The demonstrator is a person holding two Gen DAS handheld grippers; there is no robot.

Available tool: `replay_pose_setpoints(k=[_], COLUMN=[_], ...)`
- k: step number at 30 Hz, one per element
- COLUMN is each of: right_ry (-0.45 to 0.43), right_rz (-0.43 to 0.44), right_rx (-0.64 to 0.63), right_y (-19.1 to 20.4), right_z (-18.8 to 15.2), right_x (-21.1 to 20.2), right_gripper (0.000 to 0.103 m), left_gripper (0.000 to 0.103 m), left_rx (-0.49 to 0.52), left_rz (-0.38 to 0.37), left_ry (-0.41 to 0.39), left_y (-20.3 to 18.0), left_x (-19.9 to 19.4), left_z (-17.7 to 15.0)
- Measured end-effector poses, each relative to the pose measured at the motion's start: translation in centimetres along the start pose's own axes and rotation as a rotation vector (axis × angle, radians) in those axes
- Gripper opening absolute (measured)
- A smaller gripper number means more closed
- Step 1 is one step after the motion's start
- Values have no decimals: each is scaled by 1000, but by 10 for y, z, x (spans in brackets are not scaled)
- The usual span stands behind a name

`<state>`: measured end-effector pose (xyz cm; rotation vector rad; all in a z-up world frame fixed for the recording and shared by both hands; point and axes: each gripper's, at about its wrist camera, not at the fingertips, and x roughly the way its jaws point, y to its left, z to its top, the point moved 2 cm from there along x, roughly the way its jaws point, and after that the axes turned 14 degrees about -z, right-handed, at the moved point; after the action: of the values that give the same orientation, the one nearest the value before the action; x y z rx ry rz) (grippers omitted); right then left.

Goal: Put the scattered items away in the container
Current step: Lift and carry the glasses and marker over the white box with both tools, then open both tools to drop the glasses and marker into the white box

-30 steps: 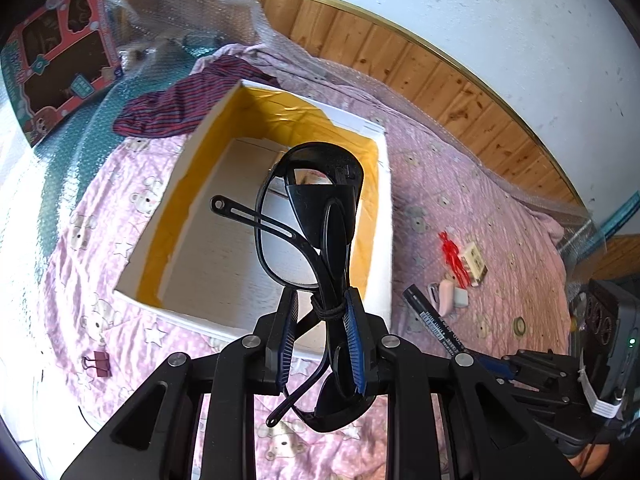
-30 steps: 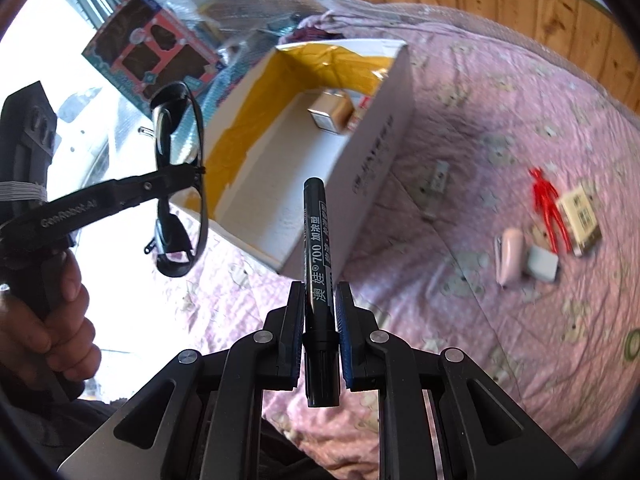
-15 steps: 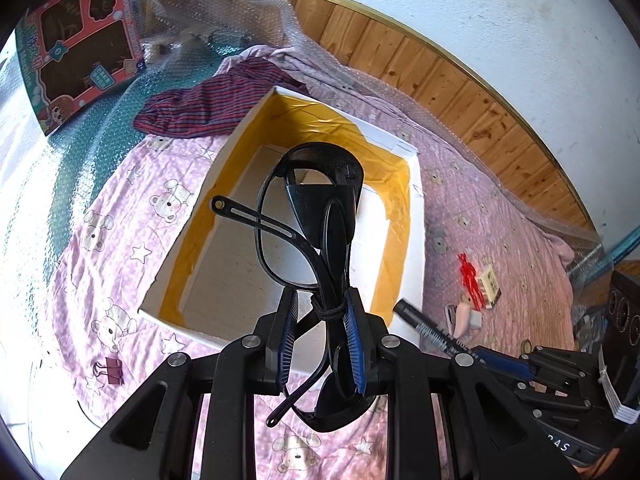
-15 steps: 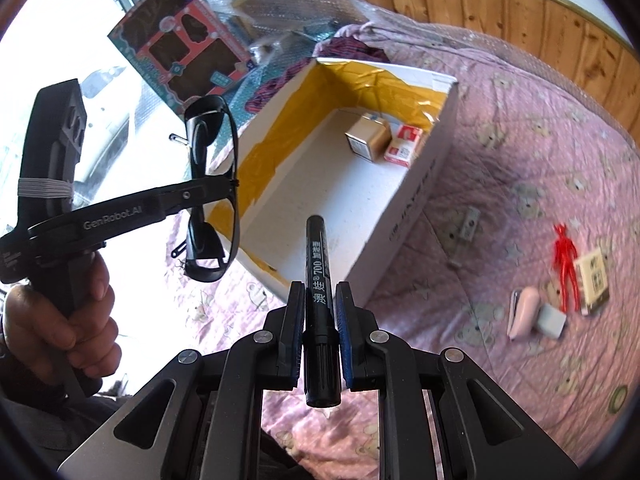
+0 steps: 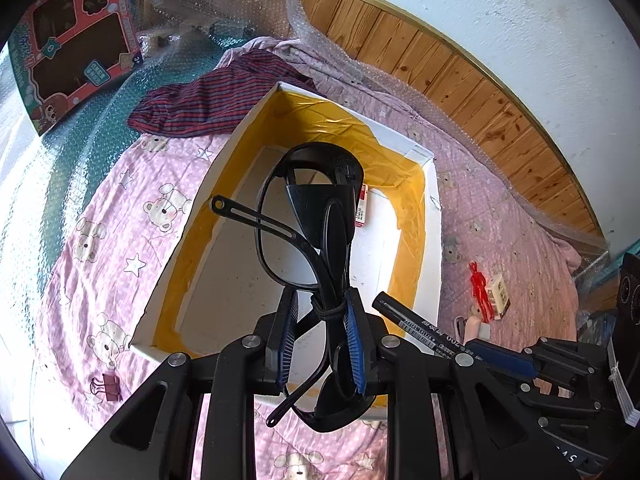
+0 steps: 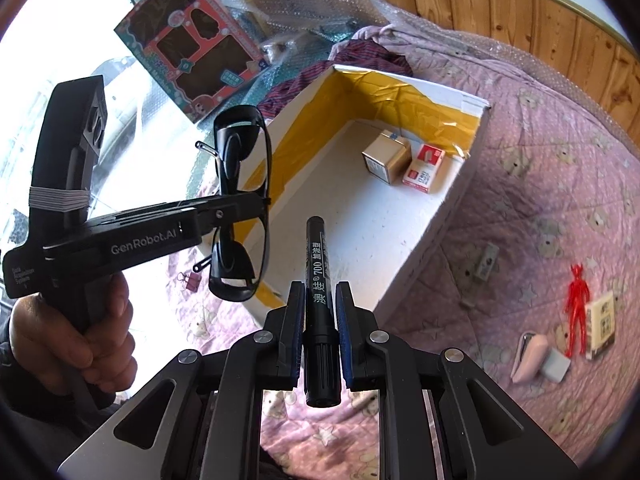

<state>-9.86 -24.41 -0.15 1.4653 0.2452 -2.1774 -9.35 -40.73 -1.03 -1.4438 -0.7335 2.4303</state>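
Container: white box point(image 6: 432, 224) with yellow-taped inner walls, open-topped, on the pink bear-print quilt point(image 6: 540, 184).
Already inside, far right corner: tan carton point(image 6: 386, 156) and red-and-white staple box point(image 6: 424, 168), side by side, touching or nearly so.
In transit, two items:
- Black glasses point(image 5: 316, 240), arms folded, clamped in the left gripper point(image 5: 320, 332), held above the near end of the box.
- Black marker point(image 6: 318, 280), clamped lengthwise in the right gripper point(image 6: 318, 336), tip toward the box, at its near edge; neither released yet.
Left outside, on the quilt to the right of the box: red figurine point(image 6: 576, 312), small printed box point(image 6: 602, 324) just beside it, pink oblong item point(image 6: 528, 358) touching a grey block point(image 6: 556, 366), small grey piece point(image 6: 486, 266) near the box wall.
Left outside, near left: pink binder clip point(image 5: 108, 386).
Beyond the box, far left: striped cloth point(image 5: 208, 104), toy package point(image 6: 192, 56), bubble wrap point(image 5: 224, 8); unclear whether part of the tidying.
Estimate: under halfway, two stowed, two about to drop, at least five loose.
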Motion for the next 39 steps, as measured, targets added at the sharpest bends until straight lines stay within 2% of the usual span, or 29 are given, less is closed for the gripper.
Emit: replay_pose_setpoints(k=[11,20,30,33,36,39], right_ry=[29,85,147,204,196,180], right_rz=[16,-13,0,28,31,35], right_rx=[-15,-7,-6,17,35,72], right_y=[9,15,25,23,17,6], right_z=[22,33,33,28,24,20], right_x=[29,58,89,101,96,86], right_gripper=[16,16,18,21,21,22], left_gripper=[25,25,25,29,31,38], left_rx=[-3,-22,-63,-117,-152,-153], left_rz=[61,93,90,98,103,106], left_ry=[54,111,157,188,184,154], left_y=[18,34,57,70,77,74], left_x=[19,33,46,53,51,42], left_z=[10,13,17,15,14,16])
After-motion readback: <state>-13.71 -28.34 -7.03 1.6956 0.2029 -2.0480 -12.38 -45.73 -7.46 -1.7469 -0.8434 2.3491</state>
